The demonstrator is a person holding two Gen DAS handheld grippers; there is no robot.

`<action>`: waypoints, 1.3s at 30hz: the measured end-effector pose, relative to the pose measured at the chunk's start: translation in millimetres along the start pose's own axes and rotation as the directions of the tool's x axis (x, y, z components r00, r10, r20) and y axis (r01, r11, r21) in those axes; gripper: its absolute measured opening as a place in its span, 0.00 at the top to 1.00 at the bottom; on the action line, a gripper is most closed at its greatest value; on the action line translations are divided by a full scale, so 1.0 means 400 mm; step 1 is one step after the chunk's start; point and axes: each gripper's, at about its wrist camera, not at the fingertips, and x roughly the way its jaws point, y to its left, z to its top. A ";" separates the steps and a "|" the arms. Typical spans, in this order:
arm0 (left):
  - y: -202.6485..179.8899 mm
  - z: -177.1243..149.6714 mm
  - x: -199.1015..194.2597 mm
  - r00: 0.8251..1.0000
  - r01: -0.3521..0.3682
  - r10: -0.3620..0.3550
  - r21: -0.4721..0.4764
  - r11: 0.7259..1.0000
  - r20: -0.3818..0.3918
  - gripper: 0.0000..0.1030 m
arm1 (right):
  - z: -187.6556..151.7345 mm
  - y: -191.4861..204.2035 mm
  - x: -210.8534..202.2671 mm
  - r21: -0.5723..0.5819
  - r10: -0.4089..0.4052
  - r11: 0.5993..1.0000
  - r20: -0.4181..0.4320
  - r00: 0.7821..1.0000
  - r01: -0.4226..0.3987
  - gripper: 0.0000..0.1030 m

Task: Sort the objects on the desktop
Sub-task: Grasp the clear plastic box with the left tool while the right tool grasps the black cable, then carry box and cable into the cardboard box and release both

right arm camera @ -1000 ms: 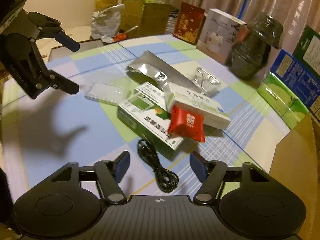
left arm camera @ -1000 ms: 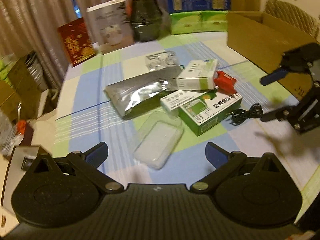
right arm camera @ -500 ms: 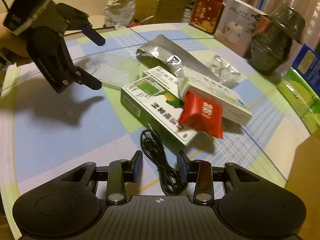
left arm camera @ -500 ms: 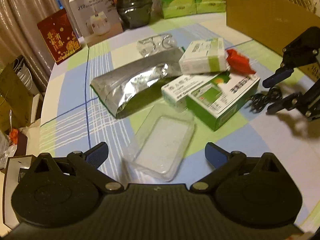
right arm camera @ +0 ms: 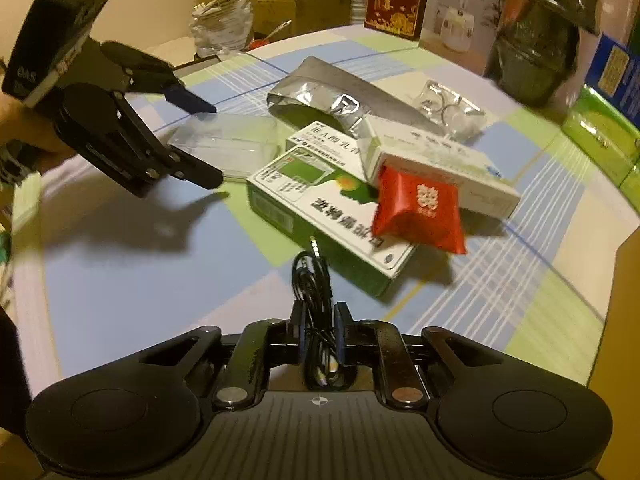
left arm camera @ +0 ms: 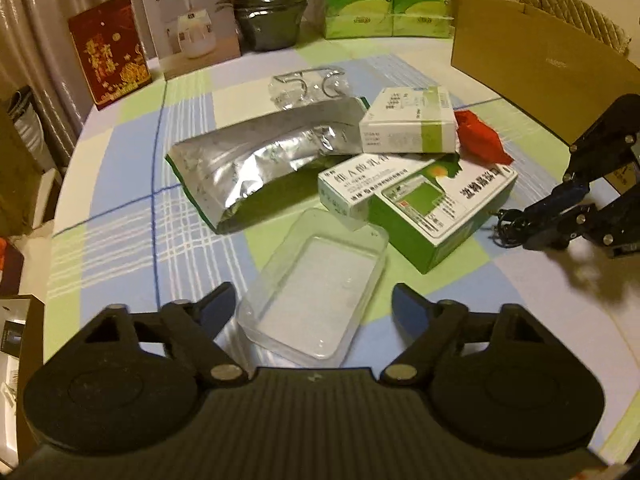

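- Meanwhile the right gripper (right arm camera: pixel 318 330) was closing on the black cable (right arm camera: pixel 314 280), its blue pads already squeezing the coiled bundle between them.
- The cable's long axis ran straight away from that gripper, its plug end pointing toward the green box (right arm camera: pixel 324 216) and lying just beside that box's near edge.
- The left gripper (left arm camera: pixel 310 306) stood about half open and was closing, with the near end of the clear tray (left arm camera: pixel 316 288) between its pads; the pads did not yet press the tray's sides.
- The tray lay flat on the table (left arm camera: pixel 120 232), its long axis slanting away and to the right in the left wrist view, the far end touching or just beside the small white box (left arm camera: pixel 352 186).
- The green box lay flat with its long axis running diagonally, and the small white box rested against its far left corner.
- A second white box (left arm camera: pixel 408 122) sat on top of the pile, leaning over the green box.
- A red packet (right arm camera: pixel 418 210) lay propped on the green box and against the second white box.
- A silver pouch (left arm camera: pixel 260 160) lay behind the boxes, its long axis running from near left to far right in the left wrist view.
- A crumpled clear wrapper (left arm camera: pixel 308 88) lay just beyond the pouch.
- In the right wrist view, a hand (right arm camera: pixel 24 120) held the left gripper at the far left, its fingers on either side of the tray.
- A cardboard box (left arm camera: pixel 536 68) stood at the table's right edge.
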 end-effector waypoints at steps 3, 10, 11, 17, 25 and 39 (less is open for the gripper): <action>-0.005 -0.002 -0.002 1.000 0.009 -0.009 0.005 1.000 -0.011 0.38 | 0.001 -0.002 -0.004 0.035 0.017 0.999 -0.002 1.000 -0.017 0.90; -0.036 0.004 -0.010 0.999 0.035 -0.035 0.009 0.999 -0.023 0.44 | -0.001 0.001 -0.001 0.016 -0.016 1.000 0.008 1.000 0.016 0.90; -0.041 0.006 -0.004 0.999 0.025 -0.025 0.016 1.000 -0.031 0.43 | -0.001 0.003 0.000 0.010 -0.019 1.000 0.010 1.000 0.019 0.90; -0.042 0.011 0.016 1.000 -0.009 0.009 -0.012 1.000 -0.025 0.39 | -0.001 0.011 0.010 -0.002 -0.018 1.000 0.011 1.000 0.019 0.89; -0.036 0.014 0.021 1.000 -0.013 0.012 -0.074 0.997 -0.027 0.45 | 0.003 0.014 0.009 0.013 -0.022 1.000 0.002 1.000 0.022 0.90; -0.044 0.024 -0.033 0.997 -0.062 0.052 -0.157 0.986 -0.065 0.49 | 0.047 0.017 -0.087 0.105 -0.056 0.993 0.069 0.996 0.049 0.90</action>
